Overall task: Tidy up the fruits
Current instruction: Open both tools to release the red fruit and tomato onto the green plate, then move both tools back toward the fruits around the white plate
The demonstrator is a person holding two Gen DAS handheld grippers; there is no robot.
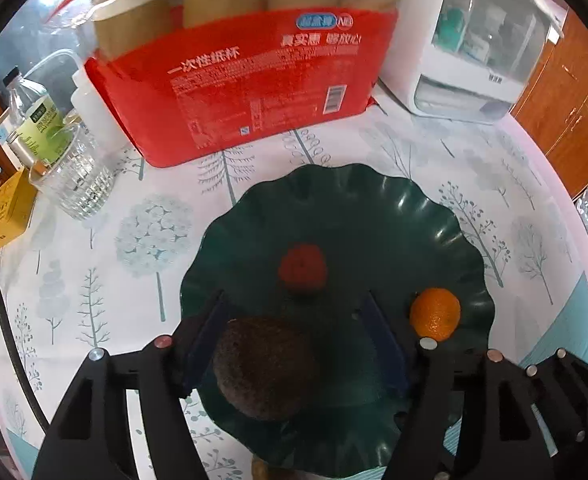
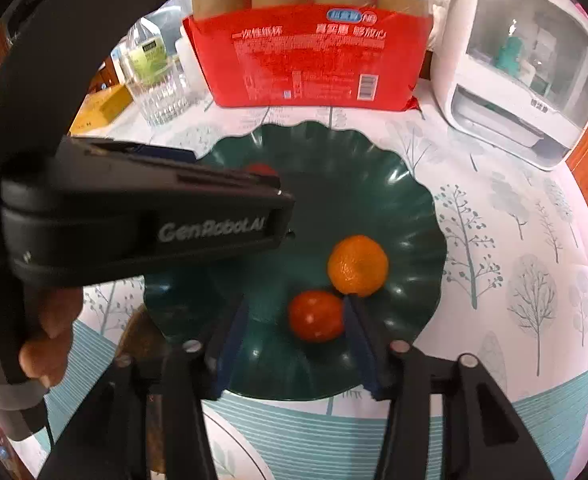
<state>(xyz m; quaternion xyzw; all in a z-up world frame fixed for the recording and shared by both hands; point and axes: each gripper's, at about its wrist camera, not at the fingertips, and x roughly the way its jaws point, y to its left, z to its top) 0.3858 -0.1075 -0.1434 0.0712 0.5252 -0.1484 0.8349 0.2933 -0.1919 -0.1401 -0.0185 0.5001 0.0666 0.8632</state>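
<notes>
Left wrist view: left gripper (image 1: 294, 320) standing released, brown fruit (image 1: 264, 368) lying between fingers on green plate (image 1: 434, 216). Right gripper (image 2: 294, 320) released, red fruit (image 2: 315, 315) lying between, touching orange (image 2: 357, 265).

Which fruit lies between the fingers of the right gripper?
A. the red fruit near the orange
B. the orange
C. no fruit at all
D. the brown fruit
A: in the right wrist view the red fruit sits on the green plate between the right gripper fingers, beside the orange.
</notes>
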